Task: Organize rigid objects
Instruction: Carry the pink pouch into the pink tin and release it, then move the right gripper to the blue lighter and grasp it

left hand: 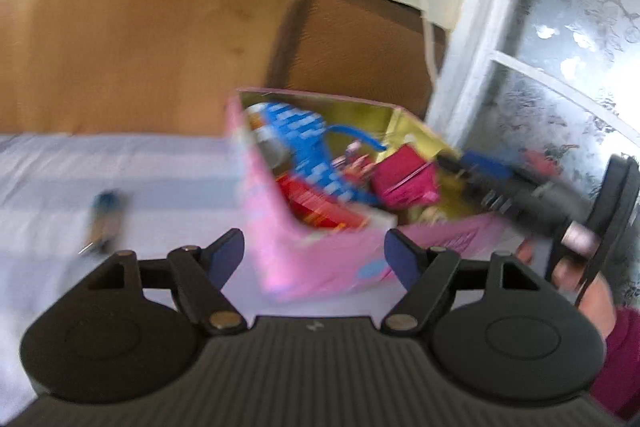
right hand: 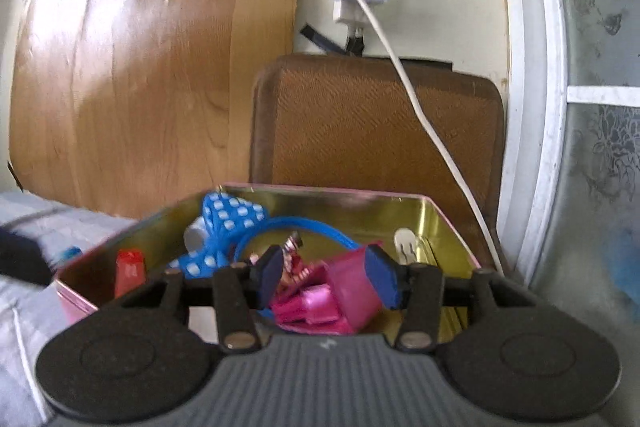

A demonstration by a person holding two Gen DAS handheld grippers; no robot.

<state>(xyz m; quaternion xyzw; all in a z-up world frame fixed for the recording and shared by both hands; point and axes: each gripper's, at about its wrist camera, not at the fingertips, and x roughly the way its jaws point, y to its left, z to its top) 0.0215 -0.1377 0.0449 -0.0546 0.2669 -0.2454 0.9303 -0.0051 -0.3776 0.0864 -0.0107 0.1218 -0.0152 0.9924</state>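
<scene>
Striped sheet (left hand: 80, 167) under pink tin (left hand: 320, 259); both grippers apart, empty.

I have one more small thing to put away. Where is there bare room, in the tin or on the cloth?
Free: the gold floor in the pink tin's right rear corner, and the striped cloth between the tin and the small blue object. Crowded: the tin's left and middle, around the blue dotted toy.
</scene>
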